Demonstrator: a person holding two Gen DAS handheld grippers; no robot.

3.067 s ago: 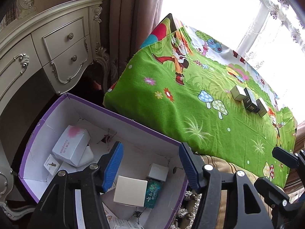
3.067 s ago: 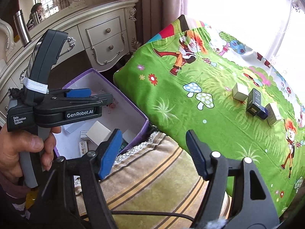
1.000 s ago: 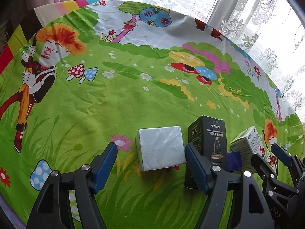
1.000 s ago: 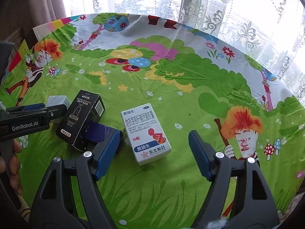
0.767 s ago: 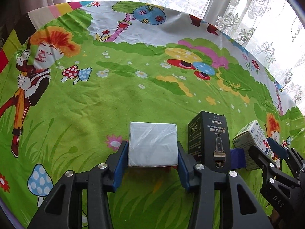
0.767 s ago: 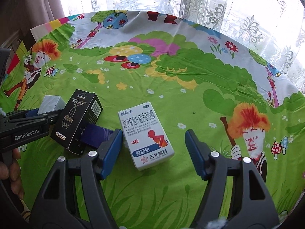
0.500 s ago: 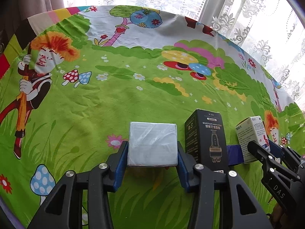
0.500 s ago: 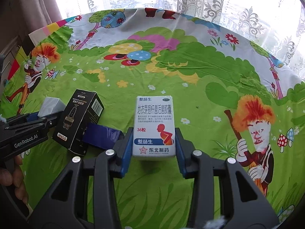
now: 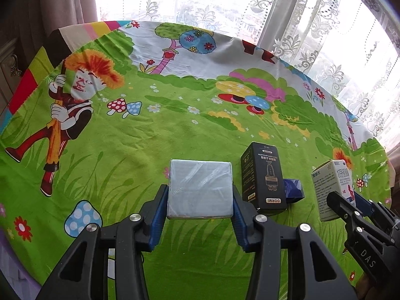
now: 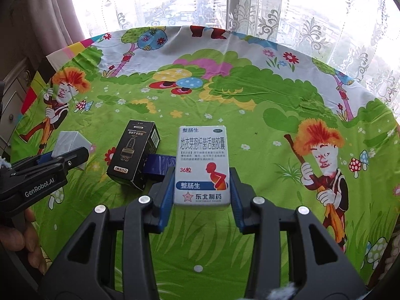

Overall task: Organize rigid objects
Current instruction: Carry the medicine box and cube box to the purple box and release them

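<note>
L gripper (image 9: 200, 200) is clamped on a pale plastic-wrapped box (image 9: 199, 190); blue pads press both its side faces. The box seems just clear of the green cartoon cloth (image 9: 125, 145), though from this angle I can't be sure it's fully off.

Just to the R of that gripper stands a black box (image 9: 262, 175), upright on the cloth and not gripped. Behind its R side a small dark-blue box (image 9: 293, 191) lies flat, touching or nearly touching it.

Further R, the R gripper (image 10: 202, 187) is clamped on a white medicine box (image 10: 202, 165), pads on its two narrow sides, printed face up toward the wrist cam. In the L wrist view that box sits tilted in the jaws, apparently raised off the cloth. In the R wrist view the black box and the blue box are just to the L of the R gripper, near but not touching it.

Step in hand, as I read it: both grabs are made and the lift is starting, one box per hand. No bin or tray shows in either view, so where they go can't be told from here.

Next move likely calls for: keep both grips firm, raise both clear of the black box so neither knocks it over, then carry them away from the cloth. The black and blue boxes are left for another trip.
</note>
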